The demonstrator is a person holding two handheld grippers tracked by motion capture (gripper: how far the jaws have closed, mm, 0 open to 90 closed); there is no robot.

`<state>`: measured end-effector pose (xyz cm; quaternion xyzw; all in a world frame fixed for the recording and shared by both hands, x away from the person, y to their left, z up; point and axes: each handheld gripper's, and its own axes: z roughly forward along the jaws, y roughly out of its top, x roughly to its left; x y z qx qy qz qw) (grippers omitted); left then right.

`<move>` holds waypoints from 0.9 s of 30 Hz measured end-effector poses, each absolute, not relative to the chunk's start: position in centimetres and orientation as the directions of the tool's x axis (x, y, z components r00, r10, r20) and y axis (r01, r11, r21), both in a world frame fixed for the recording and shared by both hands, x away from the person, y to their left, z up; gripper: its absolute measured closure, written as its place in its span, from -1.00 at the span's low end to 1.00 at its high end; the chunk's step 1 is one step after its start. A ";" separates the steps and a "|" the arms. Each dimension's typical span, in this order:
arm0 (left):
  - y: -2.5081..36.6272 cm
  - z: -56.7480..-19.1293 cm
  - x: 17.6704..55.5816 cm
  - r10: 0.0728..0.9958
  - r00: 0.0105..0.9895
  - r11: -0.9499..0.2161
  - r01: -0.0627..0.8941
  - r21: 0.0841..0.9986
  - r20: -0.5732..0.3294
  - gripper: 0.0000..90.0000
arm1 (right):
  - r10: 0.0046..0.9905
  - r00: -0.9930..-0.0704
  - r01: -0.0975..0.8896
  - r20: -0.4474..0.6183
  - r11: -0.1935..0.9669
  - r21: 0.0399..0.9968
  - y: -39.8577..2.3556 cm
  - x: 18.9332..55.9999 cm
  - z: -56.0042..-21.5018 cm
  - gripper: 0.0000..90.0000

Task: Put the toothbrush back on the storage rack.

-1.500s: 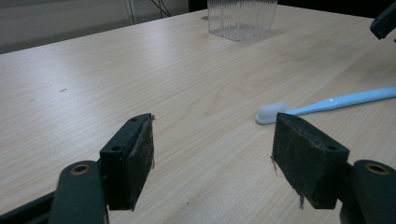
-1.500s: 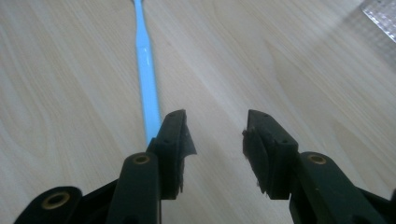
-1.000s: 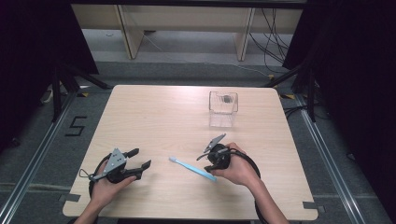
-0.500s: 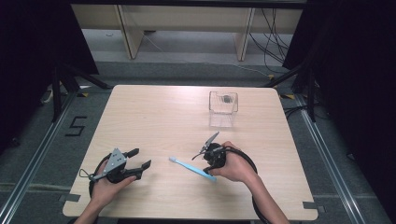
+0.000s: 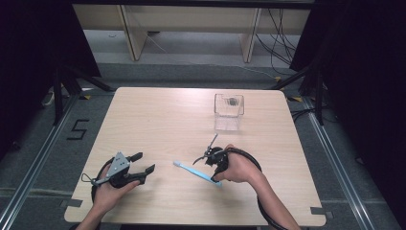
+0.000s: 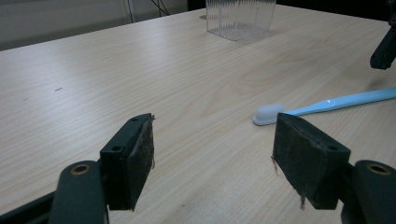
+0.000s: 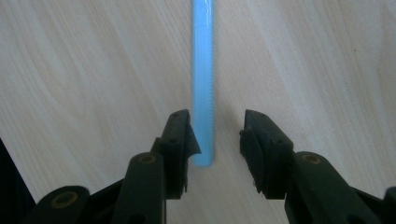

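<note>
A light-blue toothbrush (image 5: 194,171) with a white head lies flat on the wooden table (image 5: 158,124), near the front middle. In the right gripper view its handle (image 7: 203,70) runs up between my right gripper's (image 7: 217,135) jaws. They point straight down and stand open, the handle's end close to the left pad, with neither pad pressing on it. My left gripper (image 5: 144,162) rests at the front left, held in a hand. It is open with nothing between its jaws (image 6: 212,140), and the brush head (image 6: 268,113) lies a little beyond them.
A clear ribbed plastic container (image 5: 229,111) stands upright toward the back right of the table. It also shows far off in the left gripper view (image 6: 240,18). Bare wood lies between it and the hands. Floor rails and dark stands surround the table.
My right gripper has shifted slightly left and lower over the toothbrush handle's end. The left gripper and the toothbrush have kept still.
</note>
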<state>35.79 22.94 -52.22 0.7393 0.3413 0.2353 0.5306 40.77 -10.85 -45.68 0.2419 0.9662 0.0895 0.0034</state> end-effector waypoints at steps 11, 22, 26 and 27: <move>23.0 -52.2 35.8 0.754 0.656 -0.203 0.255 0.946 -0.015 -0.36 | 0.447 -0.894 0.447 0.029 0.888 0.104 -10.0 41.2 -45.6 0.43; 23.0 -52.2 35.8 0.754 0.657 -0.202 0.255 0.946 -0.016 -0.36 | 0.438 -0.898 0.439 0.040 0.897 0.043 -9.4 41.5 -46.5 0.49; 23.0 -52.2 35.8 0.755 0.656 -0.202 0.255 0.946 -0.016 -0.36 | 0.440 -0.897 0.441 0.047 0.897 0.033 -9.4 41.6 -46.8 0.50; 23.0 -52.2 35.8 0.755 0.656 -0.202 0.255 0.946 -0.016 -0.36 | 0.440 -0.897 0.441 0.047 0.897 0.033 -9.4 41.6 -46.8 0.50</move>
